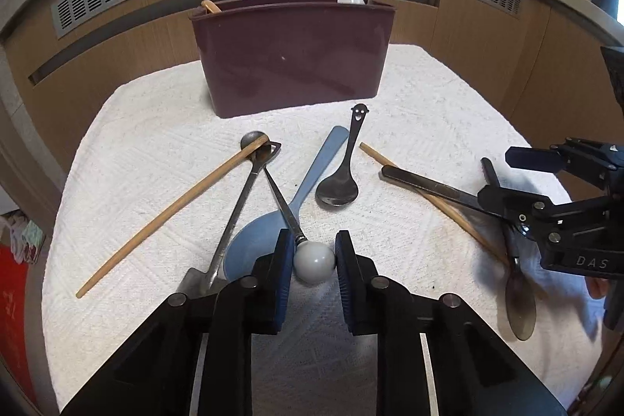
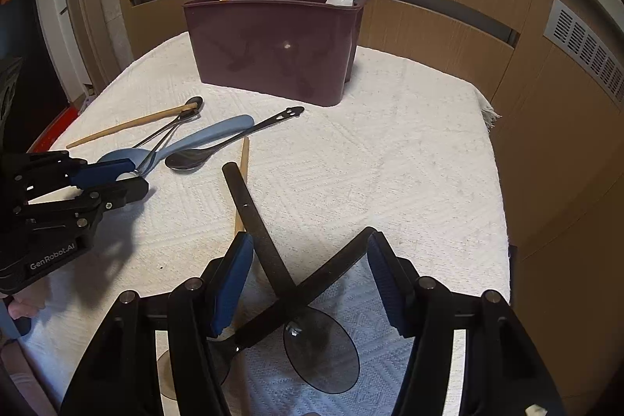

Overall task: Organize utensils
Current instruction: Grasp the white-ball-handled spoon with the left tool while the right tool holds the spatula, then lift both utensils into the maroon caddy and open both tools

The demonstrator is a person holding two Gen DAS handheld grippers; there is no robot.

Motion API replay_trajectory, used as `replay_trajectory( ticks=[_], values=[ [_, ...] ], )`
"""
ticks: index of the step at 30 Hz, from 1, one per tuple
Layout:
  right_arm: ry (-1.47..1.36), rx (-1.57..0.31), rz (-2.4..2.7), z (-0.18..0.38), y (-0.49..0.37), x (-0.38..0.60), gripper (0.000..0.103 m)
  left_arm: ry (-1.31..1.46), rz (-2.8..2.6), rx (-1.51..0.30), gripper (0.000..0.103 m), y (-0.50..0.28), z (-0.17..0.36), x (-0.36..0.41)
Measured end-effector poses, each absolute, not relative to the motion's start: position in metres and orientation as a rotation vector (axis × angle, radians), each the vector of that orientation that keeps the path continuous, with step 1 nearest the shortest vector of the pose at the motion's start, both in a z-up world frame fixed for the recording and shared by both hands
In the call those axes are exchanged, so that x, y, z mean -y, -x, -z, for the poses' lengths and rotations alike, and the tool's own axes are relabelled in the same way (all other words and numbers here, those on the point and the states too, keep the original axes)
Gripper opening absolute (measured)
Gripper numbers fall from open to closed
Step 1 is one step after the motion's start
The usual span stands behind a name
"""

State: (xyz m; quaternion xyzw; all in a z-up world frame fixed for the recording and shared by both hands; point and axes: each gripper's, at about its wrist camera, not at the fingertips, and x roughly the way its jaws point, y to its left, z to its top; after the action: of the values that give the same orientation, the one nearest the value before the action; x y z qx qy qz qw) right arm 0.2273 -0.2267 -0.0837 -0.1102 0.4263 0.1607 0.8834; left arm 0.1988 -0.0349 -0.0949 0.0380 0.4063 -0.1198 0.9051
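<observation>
left gripper (image 1: 314, 260): pads closed on the white ball end (image 1: 314, 262) of a thin metal utensil (image 1: 280, 199). Grabbing the knob looks deliberate: it's the one bulky part, and the shaft lies flat on the cloth.
right gripper (image 2: 306, 279): jaws apart, nothing clamped. It straddles two crossed dark-handled spoons (image 2: 273, 260), so probably lining up one of them.
holder (image 1: 290, 55): maroon bin at the back of the white towel (image 1: 156, 143). A wooden tip and a white ball-end already stick out, in opposite ends, so it seems sorted by type.
still loose: blue spoon (image 1: 312, 166), smiley-handled spoon (image 1: 343, 178), two chopsticks (image 1: 171, 213), one propped across a small spoon bowl.
risk: shaft lies over the blue spoon and may drag it on lift.
</observation>
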Motion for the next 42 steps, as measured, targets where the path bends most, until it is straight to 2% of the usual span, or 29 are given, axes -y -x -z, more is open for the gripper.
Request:
replay_trajectory(
  ticks=[7,15,17,19,22,23,25,27,42],
  values=[
    [0.238,-0.877,-0.363,0.079,-0.225,0.221,0.058,-0.046,0.246,-0.765,0.023,-0.189,0.066,0.015],
    [0.251,-0.951,-0.486,0.091,-0.244,0.200,0.057,-0.018,0.243,-0.675,0.023,-0.176,0.031,-0.008],
    [0.274,-0.965,-0.489,0.095,-0.251,0.192,0.055,-0.005,0.247,-0.670,0.023,-0.175,0.028,-0.010],
    [0.301,-0.972,-0.477,0.100,-0.259,0.186,0.046,0.007,0.250,-0.672,0.023,-0.173,0.028,-0.014],
    [0.301,-0.990,-0.471,0.103,-0.269,0.181,0.041,0.022,0.255,-0.676,0.023,-0.170,0.027,-0.016],
    [0.297,-0.997,-0.474,0.102,-0.270,0.180,0.037,0.025,0.257,-0.675,0.023,-0.168,0.026,-0.016],
    [0.304,-1.004,-0.477,0.100,-0.269,0.176,0.015,0.030,0.263,-0.671,0.023,-0.165,0.023,-0.016],
    [0.309,-0.986,-0.466,0.096,-0.264,0.175,0.011,0.028,0.264,-0.662,0.023,-0.162,0.019,-0.015],
    [0.113,-0.859,-0.431,0.044,-0.210,0.210,0.010,0.097,0.268,-0.648,0.023,-0.136,-0.005,-0.019]
  ],
)
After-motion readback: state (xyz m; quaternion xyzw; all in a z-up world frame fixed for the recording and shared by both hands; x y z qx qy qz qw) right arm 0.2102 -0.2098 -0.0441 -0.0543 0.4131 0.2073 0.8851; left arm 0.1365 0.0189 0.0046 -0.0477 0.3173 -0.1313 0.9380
